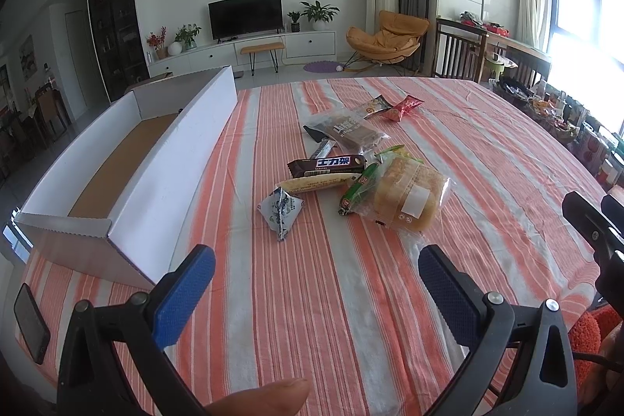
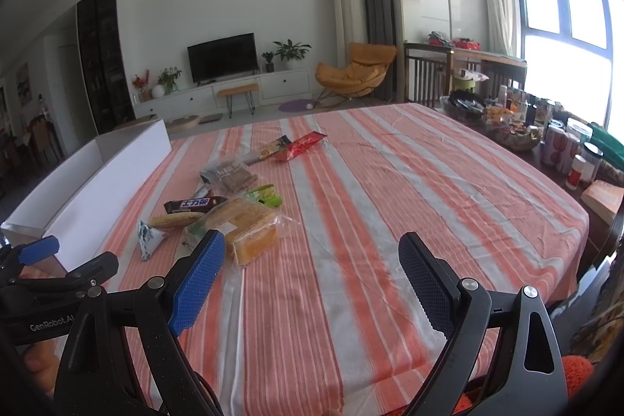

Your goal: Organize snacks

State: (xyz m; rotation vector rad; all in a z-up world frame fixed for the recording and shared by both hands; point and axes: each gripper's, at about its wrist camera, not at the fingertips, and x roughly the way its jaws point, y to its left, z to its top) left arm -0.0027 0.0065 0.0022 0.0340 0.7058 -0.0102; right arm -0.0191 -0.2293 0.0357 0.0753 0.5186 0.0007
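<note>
None of the snacks [image 1: 343, 166] sits in the white cardboard box [image 1: 128, 158] yet: all lie heaped on the striped bench [image 1: 487, 182] just right of that box, while left gripper [image 1: 316, 283] and right gripper [image 2: 312, 271] hover spread and empty.

We see a home living room: television [image 1: 245, 14] on a low cabinet [image 1: 249, 51], potted plants [image 1: 318, 14], lounge chair [image 1: 386, 36] upper centre.

A long white cardboard box [image 1: 128, 178] with a brown bottom sits open on the left. Near it lies a loose pile of wrapped snacks [image 1: 351, 174]. Two small packets [image 1: 390, 106] lie farther back.
</note>
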